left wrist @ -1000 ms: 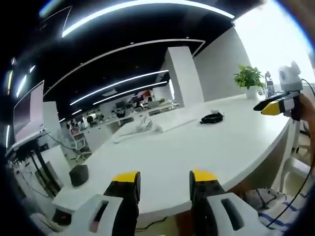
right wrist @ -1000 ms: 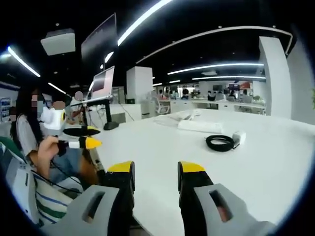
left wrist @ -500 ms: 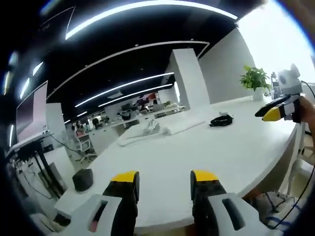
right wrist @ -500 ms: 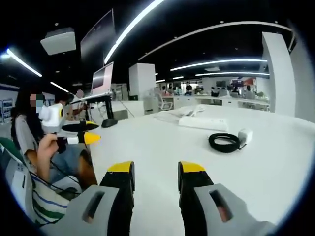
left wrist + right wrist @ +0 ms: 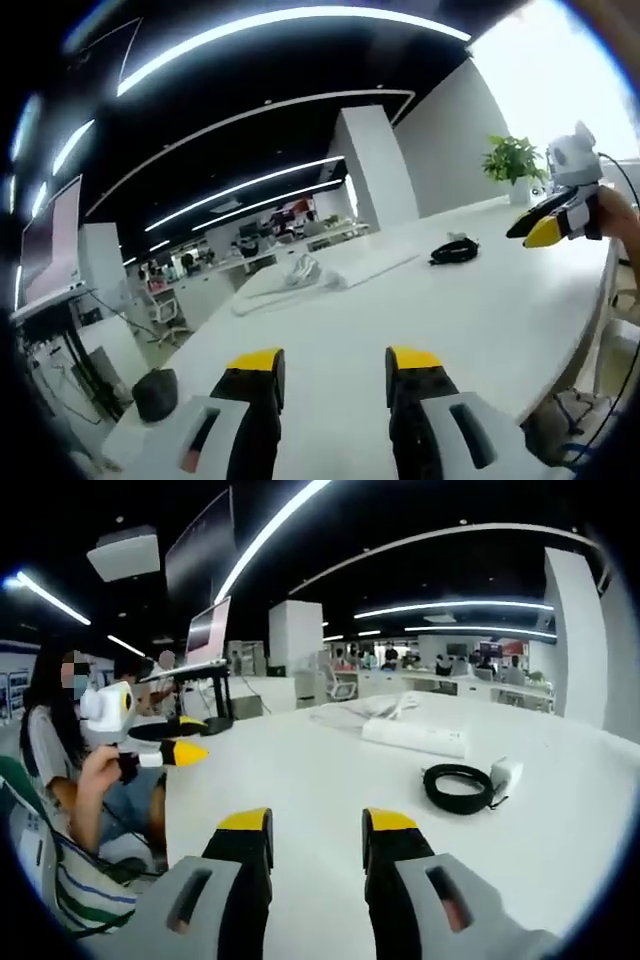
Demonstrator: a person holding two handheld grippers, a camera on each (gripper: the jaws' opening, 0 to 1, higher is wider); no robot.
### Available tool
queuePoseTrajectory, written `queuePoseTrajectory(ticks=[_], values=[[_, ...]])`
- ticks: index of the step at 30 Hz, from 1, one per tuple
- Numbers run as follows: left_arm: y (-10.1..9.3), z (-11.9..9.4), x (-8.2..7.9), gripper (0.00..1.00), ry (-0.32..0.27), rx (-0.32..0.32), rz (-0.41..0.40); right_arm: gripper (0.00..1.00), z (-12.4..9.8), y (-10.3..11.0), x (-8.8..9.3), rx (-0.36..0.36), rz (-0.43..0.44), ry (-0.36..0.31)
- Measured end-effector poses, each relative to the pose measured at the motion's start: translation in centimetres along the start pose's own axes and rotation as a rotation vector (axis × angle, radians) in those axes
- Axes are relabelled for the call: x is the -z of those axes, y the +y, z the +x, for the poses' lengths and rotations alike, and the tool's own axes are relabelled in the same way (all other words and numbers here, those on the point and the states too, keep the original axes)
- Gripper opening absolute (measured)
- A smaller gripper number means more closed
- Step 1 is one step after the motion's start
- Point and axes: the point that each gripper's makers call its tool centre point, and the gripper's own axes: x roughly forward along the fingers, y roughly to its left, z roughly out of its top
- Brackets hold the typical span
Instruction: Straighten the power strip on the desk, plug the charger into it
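White power strip (image 5: 415, 737) lies flat on the white desk (image 5: 300, 780), far side from the right gripper (image 5: 316, 830), angled across the right gripper view; in the left gripper view it reads as a long white bar (image 5: 365, 266) mid-desk. Just beside it, nearer the camera, sits the charger (image 5: 504, 773), a small white block, touching its coiled black cable (image 5: 459, 787); same coil shows in the left gripper view (image 5: 453, 253) to the right of the strip. Nothing plugged in yet. Loose white cord or packaging (image 5: 300, 270) sits at the strip's other end, can't tell which. Right gripper fingers (image 5: 246, 825) apart, holding nothing, over bare desk well short of the strip. Left gripper (image 5: 333, 365) same: fingers (image 5: 255, 362) apart, empty, above the desk edge. Left gripper also visible from the right gripper view (image 5: 170, 750), held in a person's hand (image 5: 100, 772) off the desk's side. Potted plant (image 5: 513, 160) at the desk's far end, dark small object (image 5: 155, 393) near the left corner.
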Motion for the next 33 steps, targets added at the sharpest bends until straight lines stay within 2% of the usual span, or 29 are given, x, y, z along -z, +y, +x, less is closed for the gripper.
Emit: queuePoseTrajectory(ticks=[13, 17, 20, 27, 30, 33], values=[[-0.4, 3.4, -0.5, 0.41, -0.012, 0.101, -0.038, 0.36, 2.1, -3.3, -0.7, 0.028, -0.027, 0.032], [-0.3, 4.4, -1.0, 0.40, -0.018, 0.122, -0.045, 0.36, 2.4, -4.6, -1.0, 0.041, -0.006, 0.030], [-0.9, 5.2, -1.4, 0.36, -0.019, 0.165, -0.052, 0.35, 2.6, -5.4, -1.3, 0.045, 0.011, 0.021], [-1.6, 6.9, -2.0, 0.36, -0.026, 0.186, -0.062, 0.33, 2.8, -6.6, -2.4, 0.035, 0.047, -0.017], [-3.0, 7.6, -2.0, 0.36, 0.000, 0.222, -0.025, 0.32, 2.9, -7.4, -2.7, 0.051, 0.036, -0.022], [-3.9, 8.3, -2.6, 0.37, -0.003, 0.233, -0.004, 0.32, 3.2, -8.3, -2.9, 0.068, 0.034, -0.014]])
